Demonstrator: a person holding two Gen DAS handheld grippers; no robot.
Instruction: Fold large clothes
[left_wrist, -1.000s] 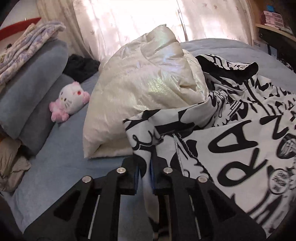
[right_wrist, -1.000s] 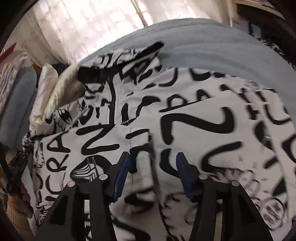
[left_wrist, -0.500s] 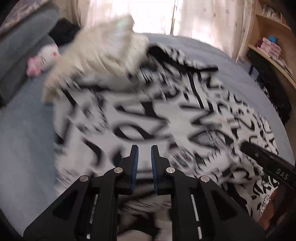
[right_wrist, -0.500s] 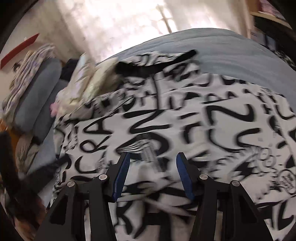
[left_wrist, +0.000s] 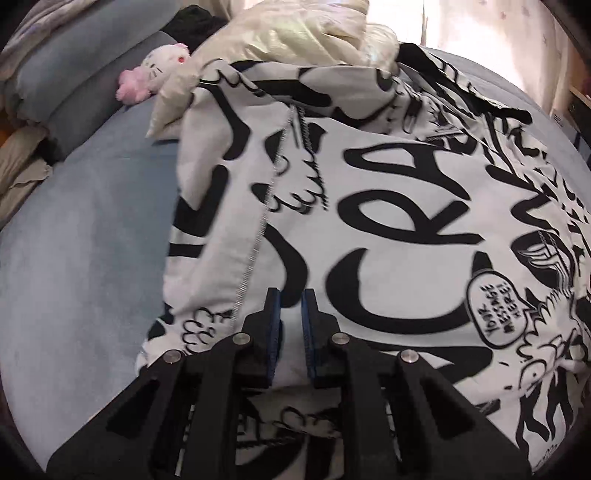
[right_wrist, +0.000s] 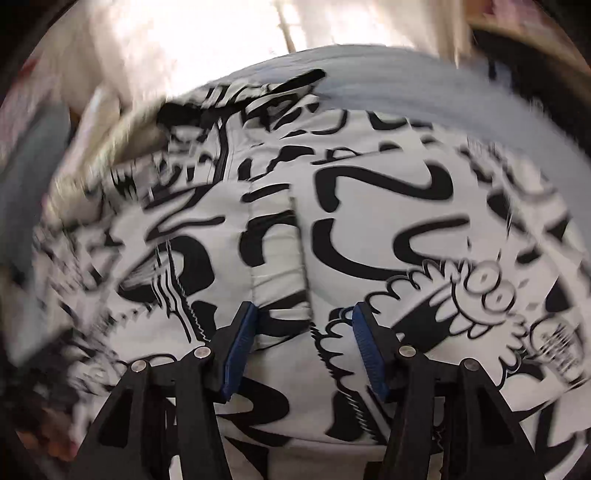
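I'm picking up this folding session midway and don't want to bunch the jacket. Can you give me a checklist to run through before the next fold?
1. Left hand-held gripper free of cloth: cannot tell; narrow gap between the pads, nothing visibly pinched, it sits over the black-and-white printed jacket.
2. Right hand-held gripper ready to grasp: ok; jaws wide apart over the jacket, nothing held.
3. Jacket lying flat: not ok; its far edge rides up against the cream puffer jacket.
4. Zipper edge visible as a fold guide: ok.
5. Bare blue bedsheet beside the jacket's left edge: ok.
6. Right view sharp enough for aiming: not ok; blurred.
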